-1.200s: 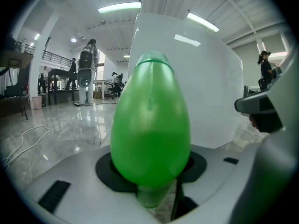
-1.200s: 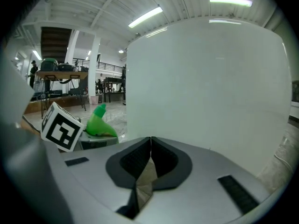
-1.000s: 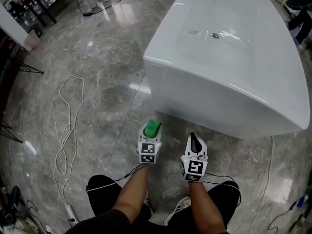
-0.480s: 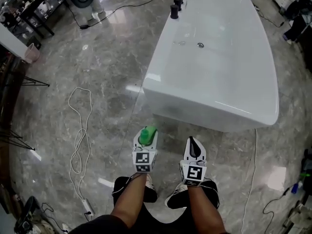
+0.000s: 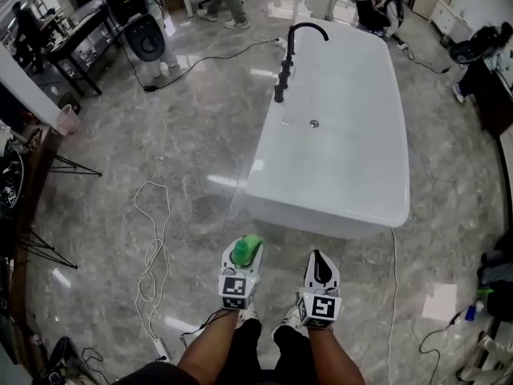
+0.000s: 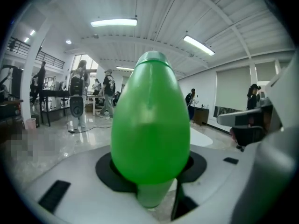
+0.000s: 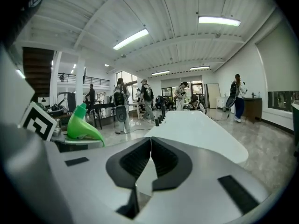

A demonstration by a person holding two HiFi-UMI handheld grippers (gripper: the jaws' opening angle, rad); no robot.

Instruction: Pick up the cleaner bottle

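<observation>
A polished grey marble floor [image 5: 184, 143] spreads across a large open workshop. In the head view a long white freestanding bathtub [image 5: 337, 159] stands on it, with a curved black tap [image 5: 293, 48] at its far end. A loose white cable [image 5: 152, 255] snakes over the floor to the left, well apart from the tub. At the bottom edge two bare forearms reach forward. The left gripper [image 5: 244, 257] has a green plastic cleaner bottle [image 5: 248, 247] in its jaws, held off the floor in front of the person and short of the tub's near end. The right gripper [image 5: 319, 261] is beside it, level with it and apart from it. Desks and standing people fill the far edge of the room.

In the left gripper view the bottle [image 6: 150, 125] fills the middle, rounded body towards the camera and narrow cap pointing away. The jaws stand partly apart, black pads pressed against the bottle's lower sides. Behind it are a white ribbed ceiling with strip lights [image 6: 113, 22] and people by dark tables.

In the right gripper view the two black pads meet along a thin line, with nothing between them. The bottle [image 7: 81, 125] shows at the left beside the left gripper's marker cube [image 7: 39, 120]. The tub's white rim [image 7: 201, 129] stretches ahead.
</observation>
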